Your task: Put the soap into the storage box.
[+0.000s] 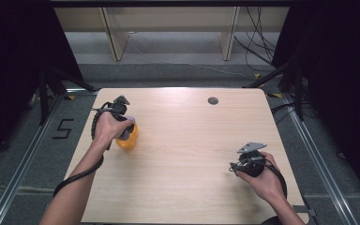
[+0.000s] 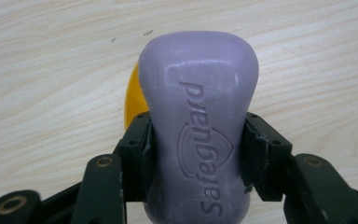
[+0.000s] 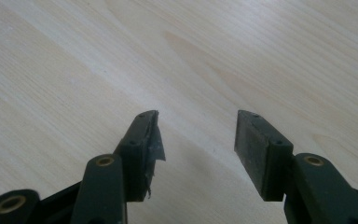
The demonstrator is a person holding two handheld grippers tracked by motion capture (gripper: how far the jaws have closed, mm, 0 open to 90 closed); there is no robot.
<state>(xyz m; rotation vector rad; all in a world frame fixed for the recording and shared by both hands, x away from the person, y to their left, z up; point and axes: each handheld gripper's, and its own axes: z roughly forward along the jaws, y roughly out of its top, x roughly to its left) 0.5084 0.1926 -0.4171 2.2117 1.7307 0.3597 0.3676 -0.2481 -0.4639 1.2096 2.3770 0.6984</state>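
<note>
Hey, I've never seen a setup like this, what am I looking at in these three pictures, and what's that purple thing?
No robot here: a person at a wooden table holds a hand-operated two-jaw gripper in each hand. The high view looks down from above the person. The other two pictures come from cameras riding on the grippers, looking along their black jaws. The left gripper is clamped on a purple bar of soap stamped Safeguard, held over a yellow object whose kind I cannot tell. The right gripper holds nothing; its jaws stand apart above bare wood near the table's right side.

A lab: floor rails [image 1: 26, 161], loose cables [image 1: 255, 40] (black curtains).
</note>
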